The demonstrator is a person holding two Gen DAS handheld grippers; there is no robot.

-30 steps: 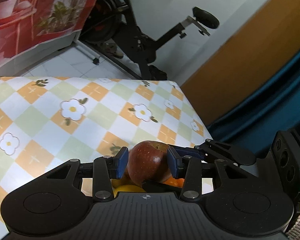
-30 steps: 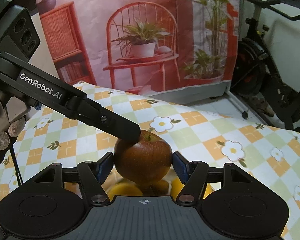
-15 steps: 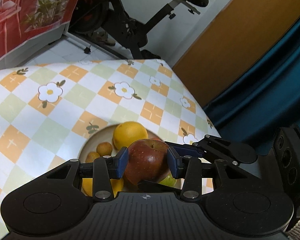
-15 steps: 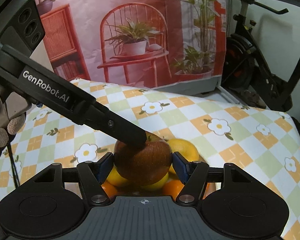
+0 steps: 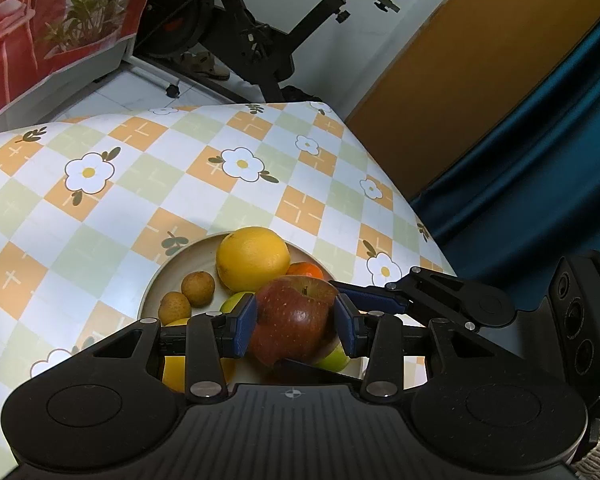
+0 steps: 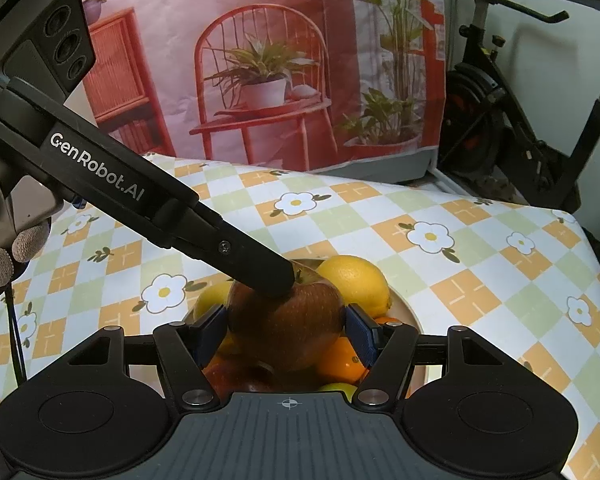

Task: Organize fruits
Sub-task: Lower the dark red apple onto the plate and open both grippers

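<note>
Both grippers are clamping one red apple (image 5: 296, 320) from different sides and holding it just above a beige plate (image 5: 180, 264) of fruit on the checked, flower-patterned surface (image 5: 140, 184). The left gripper (image 5: 296, 326) is pointing steeply downward, its blue pads (image 5: 246, 328) pressing on the apple's flanks, so its jaws are grasping the apple. The right gripper (image 6: 286, 334) is angling downward less steeply, its jaws also closed on the same apple, with a pad on each side. In the right wrist view the left gripper's finger is crossing from the upper left and resting on the apple's top beside the stem, and a gloved hand (image 6: 4, 256) is showing at the left edge. On the plate are lying a large yellow citrus (image 5: 254, 258), a small orange (image 5: 305, 270) and two brown round fruits (image 5: 188, 296).
</note>
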